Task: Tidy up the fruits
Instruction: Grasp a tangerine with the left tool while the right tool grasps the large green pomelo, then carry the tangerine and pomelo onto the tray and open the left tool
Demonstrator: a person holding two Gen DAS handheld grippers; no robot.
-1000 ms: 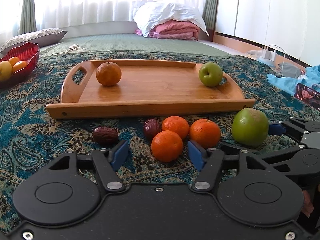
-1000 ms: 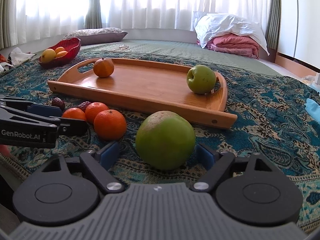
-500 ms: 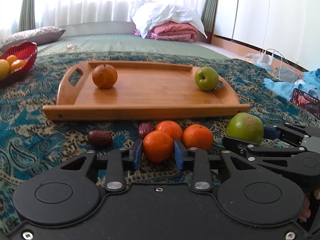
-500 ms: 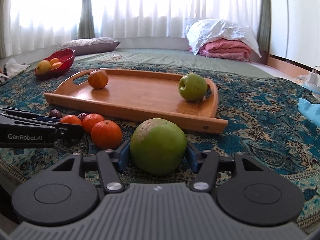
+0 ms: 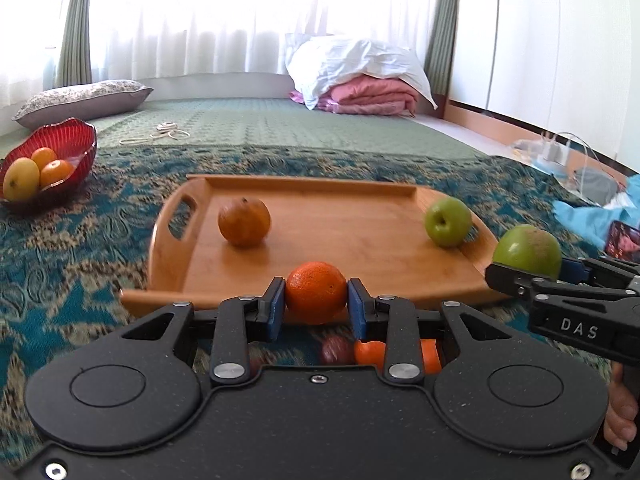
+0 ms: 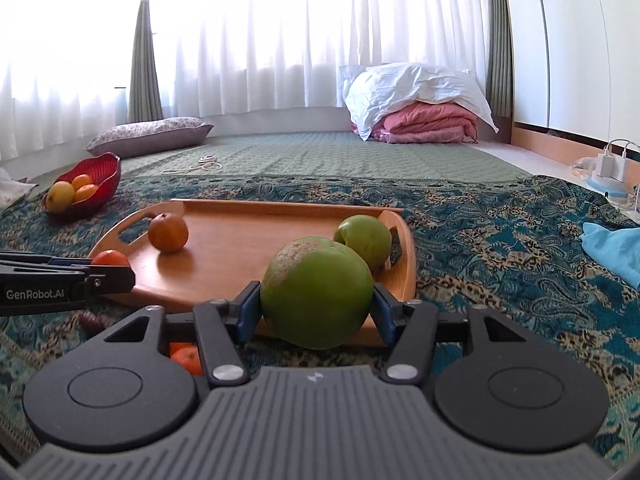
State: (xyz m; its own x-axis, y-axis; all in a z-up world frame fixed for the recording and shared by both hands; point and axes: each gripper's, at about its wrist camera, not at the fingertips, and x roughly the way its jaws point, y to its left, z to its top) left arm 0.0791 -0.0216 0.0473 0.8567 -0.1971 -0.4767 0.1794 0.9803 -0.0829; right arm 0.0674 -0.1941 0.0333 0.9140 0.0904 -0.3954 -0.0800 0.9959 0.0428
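Tangerine (image 5: 315, 292) clamped in left claw (image 5: 316, 309); apple (image 6: 316, 293) in right claw (image 6: 316, 312).

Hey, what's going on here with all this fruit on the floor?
A person holds a gripping tool in each hand, sorting fruit onto a wooden tray. The left tool is clamped on a small orange; the right tool is clamped on a big green apple. Both fruits are held up near the tray's front edge. An orange fruit and a smaller green apple already sit on it.
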